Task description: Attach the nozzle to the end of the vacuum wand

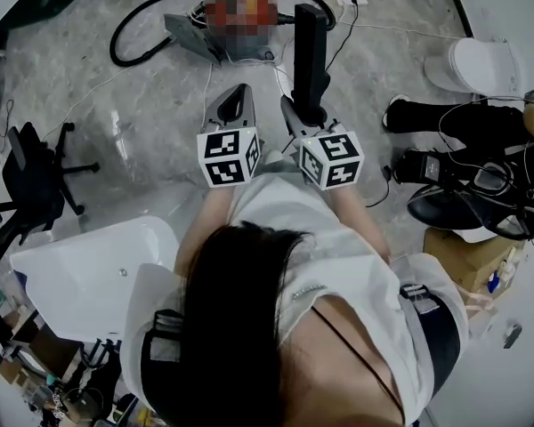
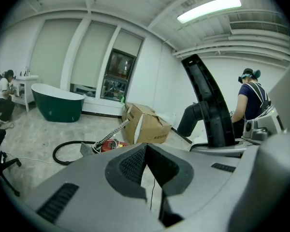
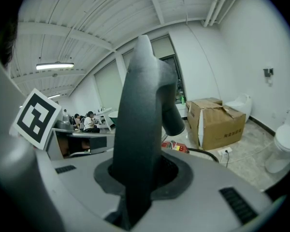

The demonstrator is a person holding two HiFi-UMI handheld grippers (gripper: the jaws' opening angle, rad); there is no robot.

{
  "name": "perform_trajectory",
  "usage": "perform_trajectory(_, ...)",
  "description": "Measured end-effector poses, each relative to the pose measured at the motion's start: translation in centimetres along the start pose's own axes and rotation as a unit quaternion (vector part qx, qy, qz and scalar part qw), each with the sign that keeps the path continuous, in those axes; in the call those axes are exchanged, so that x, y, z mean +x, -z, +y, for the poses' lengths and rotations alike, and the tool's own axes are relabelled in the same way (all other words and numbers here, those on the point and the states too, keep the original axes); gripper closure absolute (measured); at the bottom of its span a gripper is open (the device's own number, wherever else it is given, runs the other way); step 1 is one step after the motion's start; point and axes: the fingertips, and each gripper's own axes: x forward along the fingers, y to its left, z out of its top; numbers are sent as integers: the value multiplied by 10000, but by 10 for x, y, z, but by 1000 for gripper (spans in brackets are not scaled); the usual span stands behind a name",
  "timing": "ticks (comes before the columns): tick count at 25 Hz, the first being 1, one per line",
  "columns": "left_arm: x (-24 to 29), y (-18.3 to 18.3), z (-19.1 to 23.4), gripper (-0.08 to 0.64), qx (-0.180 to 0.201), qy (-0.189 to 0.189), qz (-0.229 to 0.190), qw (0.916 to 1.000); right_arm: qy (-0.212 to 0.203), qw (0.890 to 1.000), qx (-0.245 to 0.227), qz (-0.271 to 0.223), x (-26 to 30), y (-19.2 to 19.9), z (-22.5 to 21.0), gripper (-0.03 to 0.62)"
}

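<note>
My right gripper (image 1: 307, 114) (image 3: 140, 178) is shut on a black vacuum nozzle (image 1: 310, 47) (image 3: 142, 105), which stands upright between its jaws. The nozzle (image 2: 208, 105) also rises at the right of the left gripper view. Beside it, my left gripper (image 1: 236, 92) (image 2: 146, 151) is shut with nothing in it. On the floor ahead lies the red vacuum body (image 2: 108, 145) (image 3: 176, 146) with its black hose (image 1: 129, 25) (image 2: 63, 153) looped to the left. A ribbed metal wand (image 2: 113, 133) slants up from the vacuum body toward a box.
A cardboard box (image 2: 145, 124) (image 3: 215, 117) stands behind the vacuum. A toilet (image 1: 481, 65) (image 3: 285, 139) is at the right. A white bathtub (image 1: 89, 265) and an office chair (image 1: 36, 176) are at my left, a green tub (image 2: 58, 105) far off. Another person (image 2: 251, 95) stands at the right.
</note>
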Motion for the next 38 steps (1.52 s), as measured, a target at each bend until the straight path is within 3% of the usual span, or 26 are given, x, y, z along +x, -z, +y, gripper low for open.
perform_trajectory(25, 37, -33, 27, 558, 203, 83, -94, 9997, 44, 9998, -169, 37, 48, -26, -8, 509)
perform_trajectory(30, 44, -30, 33, 557, 182, 65, -115, 9997, 36, 10000, -28, -28, 54, -22, -13, 509)
perform_trajectory(38, 57, -53, 65, 558, 155, 148, -22, 9998, 143, 9998, 159, 17, 86, -45, -4, 509)
